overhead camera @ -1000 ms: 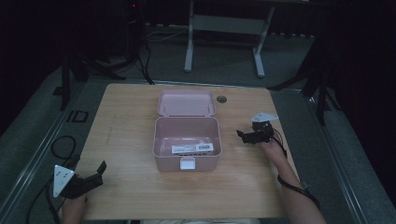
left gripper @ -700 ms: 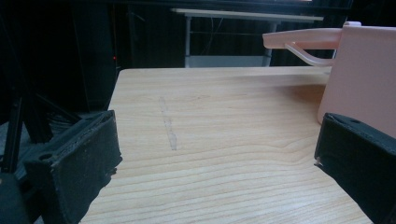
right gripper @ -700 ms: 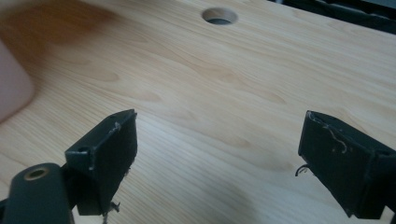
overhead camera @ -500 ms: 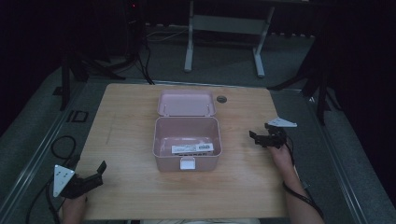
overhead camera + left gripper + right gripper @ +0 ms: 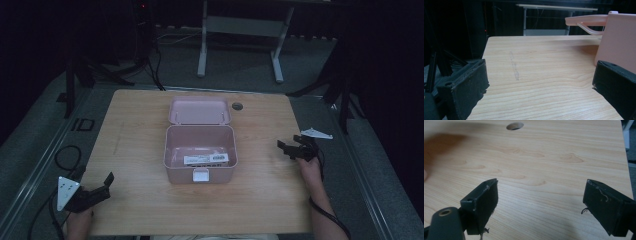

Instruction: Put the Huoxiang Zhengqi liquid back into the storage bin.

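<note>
Two grippers up, both with jaws spread and nothing between them. Right gripper (image 5: 295, 148) sits over the right part of the wooden table (image 5: 135, 125), jaws pointing left toward the pink box (image 5: 200, 152), which is well apart from it. In the right gripper view its jaws are wide apart over bare wood, with the round cable hole (image 5: 514, 126) ahead of them and a blurred pink edge at far left. Left gripper (image 5: 97, 187) is at the near left corner of the table, jaws apart and aimed toward the box, which lies ahead and to its right, well clear. In the left gripper view the box wall (image 5: 617, 40) shows just beyond the right-hand jaw, hinged lid (image 5: 586, 20) standing open above it. Box is open, lid (image 5: 200, 110) tipped back on the far side. A white label or card (image 5: 206, 159) lies inside near the front wall; print too small to read. White latch (image 5: 201, 175) on the front face.
</note>
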A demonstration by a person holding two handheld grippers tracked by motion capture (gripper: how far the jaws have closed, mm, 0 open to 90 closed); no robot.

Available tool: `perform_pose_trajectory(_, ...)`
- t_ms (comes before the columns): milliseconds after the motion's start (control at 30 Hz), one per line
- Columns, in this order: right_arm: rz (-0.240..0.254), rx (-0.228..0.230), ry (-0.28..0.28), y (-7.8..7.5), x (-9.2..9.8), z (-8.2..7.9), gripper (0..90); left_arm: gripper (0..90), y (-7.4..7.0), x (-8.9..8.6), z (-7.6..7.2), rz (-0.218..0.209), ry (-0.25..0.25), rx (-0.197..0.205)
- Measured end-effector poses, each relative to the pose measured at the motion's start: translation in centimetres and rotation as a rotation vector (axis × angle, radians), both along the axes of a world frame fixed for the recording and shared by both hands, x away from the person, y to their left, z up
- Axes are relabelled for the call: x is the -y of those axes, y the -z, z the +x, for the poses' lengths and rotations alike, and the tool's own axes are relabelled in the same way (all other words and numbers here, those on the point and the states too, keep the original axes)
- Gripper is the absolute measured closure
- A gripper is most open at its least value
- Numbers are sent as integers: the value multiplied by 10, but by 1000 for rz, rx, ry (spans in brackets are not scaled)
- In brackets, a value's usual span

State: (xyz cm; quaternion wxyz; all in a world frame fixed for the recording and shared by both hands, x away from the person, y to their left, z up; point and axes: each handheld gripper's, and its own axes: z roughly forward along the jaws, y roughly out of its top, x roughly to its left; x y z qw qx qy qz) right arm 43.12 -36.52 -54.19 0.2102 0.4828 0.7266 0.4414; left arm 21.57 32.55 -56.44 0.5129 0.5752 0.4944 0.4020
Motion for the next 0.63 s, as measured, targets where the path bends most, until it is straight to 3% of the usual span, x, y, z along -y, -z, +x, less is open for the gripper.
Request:
perform_pose_trajectory(67,27,-10,7,2,4,-1,126,2,0,0,0,2,1,0)
perform_pose_trajectory(267,49,-27,7,5,9,0,127,2,0,0,0,1,4,0)
perform_pose_trajectory(633,34,-72,-18,10,7,4,125,2,0,0,0,3,4,2)
